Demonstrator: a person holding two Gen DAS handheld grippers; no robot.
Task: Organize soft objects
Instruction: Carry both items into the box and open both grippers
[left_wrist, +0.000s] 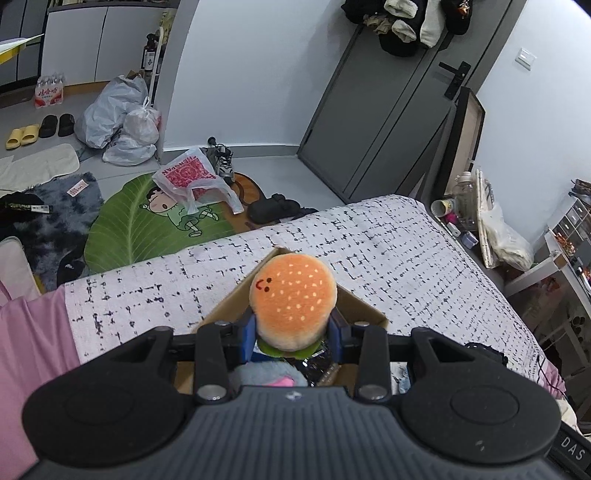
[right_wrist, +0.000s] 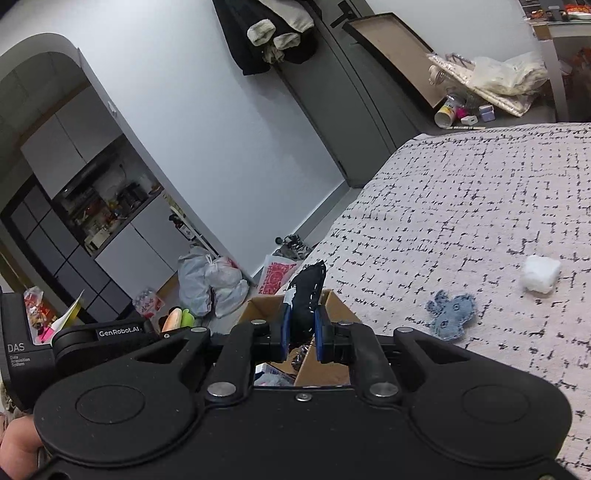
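My left gripper (left_wrist: 291, 336) is shut on a burger plush (left_wrist: 292, 300) with an orange bun and green lettuce, held above an open cardboard box (left_wrist: 364, 314) on the bed. A fluffy blue and pink soft thing (left_wrist: 267, 373) lies in the box. My right gripper (right_wrist: 302, 334) is shut on a black soft object with white stitching (right_wrist: 306, 293), held over the same box (right_wrist: 334, 306). The burger plush and left gripper also show at the left of the right wrist view (right_wrist: 177, 318). A blue denim soft toy (right_wrist: 451, 318) and a white fluffy cube (right_wrist: 540, 274) lie on the bedspread.
The bed has a white bedspread with black dashes (left_wrist: 406, 251). Beyond its edge the floor holds a green leaf rug (left_wrist: 147, 229), plastic bags (left_wrist: 118, 118) and slippers (left_wrist: 277, 207). A grey door (left_wrist: 388, 110) and cluttered bedside items (left_wrist: 465, 206) stand to the right.
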